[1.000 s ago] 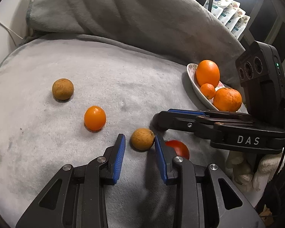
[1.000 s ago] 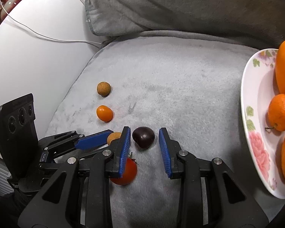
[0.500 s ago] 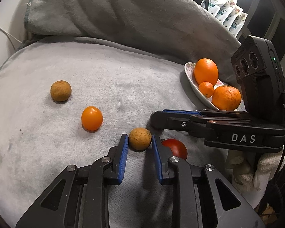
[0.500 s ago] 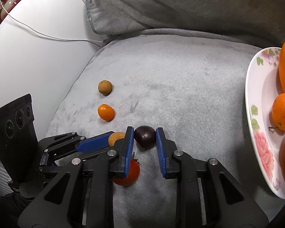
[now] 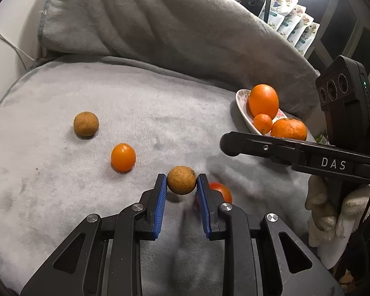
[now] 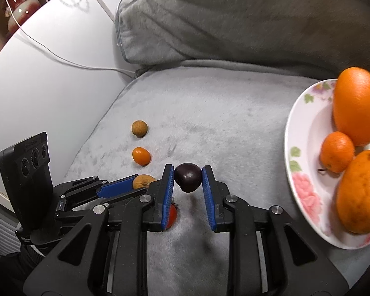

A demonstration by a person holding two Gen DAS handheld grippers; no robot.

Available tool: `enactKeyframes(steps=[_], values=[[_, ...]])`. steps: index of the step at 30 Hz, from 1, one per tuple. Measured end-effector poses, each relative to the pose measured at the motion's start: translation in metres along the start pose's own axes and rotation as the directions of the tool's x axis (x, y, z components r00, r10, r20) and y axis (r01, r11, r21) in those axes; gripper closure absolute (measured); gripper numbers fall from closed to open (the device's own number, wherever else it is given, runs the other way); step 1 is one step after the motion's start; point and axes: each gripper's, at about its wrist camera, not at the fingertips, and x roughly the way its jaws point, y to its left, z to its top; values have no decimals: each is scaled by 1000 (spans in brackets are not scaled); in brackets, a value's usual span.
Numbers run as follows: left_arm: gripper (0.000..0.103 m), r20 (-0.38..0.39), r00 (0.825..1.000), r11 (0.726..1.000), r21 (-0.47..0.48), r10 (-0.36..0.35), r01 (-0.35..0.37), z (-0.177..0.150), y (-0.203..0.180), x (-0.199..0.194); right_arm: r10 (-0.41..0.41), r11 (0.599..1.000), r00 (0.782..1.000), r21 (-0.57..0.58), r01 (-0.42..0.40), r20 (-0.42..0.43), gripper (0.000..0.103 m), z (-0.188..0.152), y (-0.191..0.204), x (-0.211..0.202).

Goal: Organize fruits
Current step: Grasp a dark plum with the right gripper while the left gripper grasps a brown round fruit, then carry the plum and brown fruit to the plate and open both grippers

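Now your left gripper [image 5: 181,183] is clenched on a brown round fruit [image 5: 181,180], both blue pads pressing its sides, the fruit raised just clear of the grey blanket [image 5: 86,197]. A red tomato [image 5: 219,192] lies just beside it at 3 o'clock, half hidden behind the right-hand finger. An orange cherry tomato [image 5: 123,157] rests at 10 o'clock from the held fruit, and a second brown fruit [image 5: 86,123] lies farther out along the same line. Your right gripper [image 6: 188,181] grasps a dark plum [image 6: 188,177] between its pads, lifted off the blanket. At 3 o'clock from the plum stands the floral plate [image 6: 303,197], carrying a large orange [image 6: 356,104], a small mandarin [image 6: 336,151] and a rough-skinned orange [image 6: 360,192], all three touching. A gloved hand [image 5: 333,217] holds the right gripper's handle. A grey pillow [image 5: 172,24] lies at 12 o'clock.
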Motion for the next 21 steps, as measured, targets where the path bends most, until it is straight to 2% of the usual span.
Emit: enactKeyframes(steps=[10,21], values=[[80,48,998,999,34,-37,35,7,-23,-17,-14,1000,996,13,12,89,79,3,-11,-44],[80,66,993,992,81,-102,96,24,-60,-13,-82,996,974,64,70,211,79,6,-44,-109]])
